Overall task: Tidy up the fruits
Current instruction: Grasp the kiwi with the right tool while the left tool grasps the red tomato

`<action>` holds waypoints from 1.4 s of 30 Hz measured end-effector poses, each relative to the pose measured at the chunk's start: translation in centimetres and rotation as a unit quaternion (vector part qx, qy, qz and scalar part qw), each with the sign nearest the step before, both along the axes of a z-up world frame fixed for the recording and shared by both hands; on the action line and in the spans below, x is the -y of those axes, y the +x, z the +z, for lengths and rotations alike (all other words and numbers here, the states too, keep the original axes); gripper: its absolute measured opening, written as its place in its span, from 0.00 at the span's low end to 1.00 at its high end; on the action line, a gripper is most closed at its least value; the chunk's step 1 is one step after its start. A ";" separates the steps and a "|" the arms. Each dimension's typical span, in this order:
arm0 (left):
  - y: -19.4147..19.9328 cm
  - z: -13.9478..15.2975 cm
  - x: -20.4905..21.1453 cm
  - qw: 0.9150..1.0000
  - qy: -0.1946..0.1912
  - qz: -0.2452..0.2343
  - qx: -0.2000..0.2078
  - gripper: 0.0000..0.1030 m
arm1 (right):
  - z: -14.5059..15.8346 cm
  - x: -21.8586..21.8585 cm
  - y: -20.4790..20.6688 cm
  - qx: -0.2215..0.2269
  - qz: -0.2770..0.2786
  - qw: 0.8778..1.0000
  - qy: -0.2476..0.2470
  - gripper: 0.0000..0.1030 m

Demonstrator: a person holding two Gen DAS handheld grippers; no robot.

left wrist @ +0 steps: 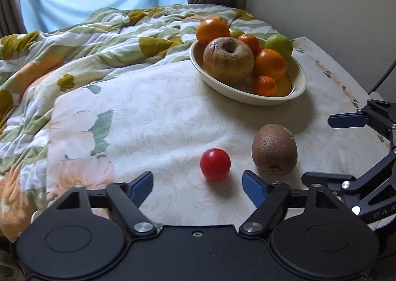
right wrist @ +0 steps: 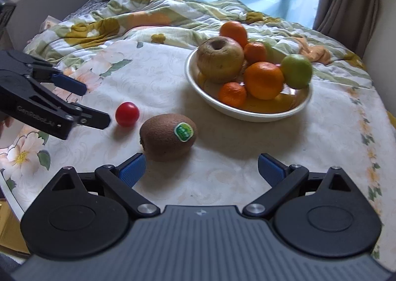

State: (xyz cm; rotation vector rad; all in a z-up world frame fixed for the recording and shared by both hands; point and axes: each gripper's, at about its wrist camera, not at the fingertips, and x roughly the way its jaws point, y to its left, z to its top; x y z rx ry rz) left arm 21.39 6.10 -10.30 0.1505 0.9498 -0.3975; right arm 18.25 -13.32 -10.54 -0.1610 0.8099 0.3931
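Left wrist view: left gripper (left wrist: 196, 183) open, empty — cherry tomato (left wrist: 215, 164) just ahead. Right gripper (right wrist: 201, 169) wide, empty — kiwi (right wrist: 168, 136) near its left fingertip.

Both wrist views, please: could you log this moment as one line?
left tool: open, near tomato | right tool: open, near kiwi | bowl: fruit inside

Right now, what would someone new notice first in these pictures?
The bowl heaped with oranges, green fruit and a big wrinkled apple, at the back of the cloth. In front lie a tomato and a kiwi, loose. The left gripper faces the tomato and the right gripper the kiwi, both open.
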 end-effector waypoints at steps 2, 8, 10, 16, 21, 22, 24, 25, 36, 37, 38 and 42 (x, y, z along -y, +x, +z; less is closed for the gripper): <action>0.7 -0.7 0.2 1.000 -0.001 -0.003 -0.011 0.71 | -0.5 -0.5 0.3 -0.003 0.014 1.000 -0.001 1.00; 1.5 -1.5 0.5 1.000 -0.014 -0.013 -0.018 0.59 | -1.6 -1.7 1.0 -0.005 0.044 0.999 -0.018 1.00; 1.7 -1.5 0.7 0.999 -0.017 -0.021 -0.017 0.59 | -1.8 -1.9 1.3 -0.011 0.046 0.999 -0.016 1.00; 1.6 -1.5 1.2 0.999 -0.013 -0.041 -0.012 0.33 | -2.2 -2.4 2.1 -0.017 0.065 0.998 -0.011 1.00; 1.3 -1.4 1.0 0.999 -0.005 -0.048 -0.009 0.32 | -2.5 -2.6 2.8 -0.020 0.072 0.997 -0.003 1.00; 1.3 -1.4 0.9 0.999 -0.004 -0.046 -0.009 0.32 | -2.5 -2.6 2.9 -0.019 0.074 0.997 0.000 1.00; 1.3 -1.4 0.6 0.999 -0.004 -0.040 -0.009 0.32 | -2.5 -2.8 3.0 -0.018 0.081 0.997 0.004 1.00; 1.3 -1.4 0.4 0.999 -0.004 -0.037 -0.009 0.32 | -2.6 -2.9 3.0 -0.016 0.084 0.996 0.004 1.00; 0.9 -1.3 -1.5 1.000 -0.006 -0.007 -0.012 0.32 | -2.9 -3.6 3.3 -0.013 0.092 0.996 0.009 0.85; 0.8 -1.3 -1.6 1.000 -0.006 -0.005 -0.012 0.32 | -2.9 -3.6 3.3 -0.011 0.090 0.996 0.009 0.83; 0.8 -1.2 -1.7 1.000 -0.006 -0.004 -0.011 0.32 | -2.8 -3.5 3.3 -0.009 0.087 0.996 0.008 0.78; 0.3 -0.6 -2.2 1.000 -0.011 0.008 -0.002 0.32 | -2.5 -3.1 3.2 -0.012 0.078 0.997 0.013 0.78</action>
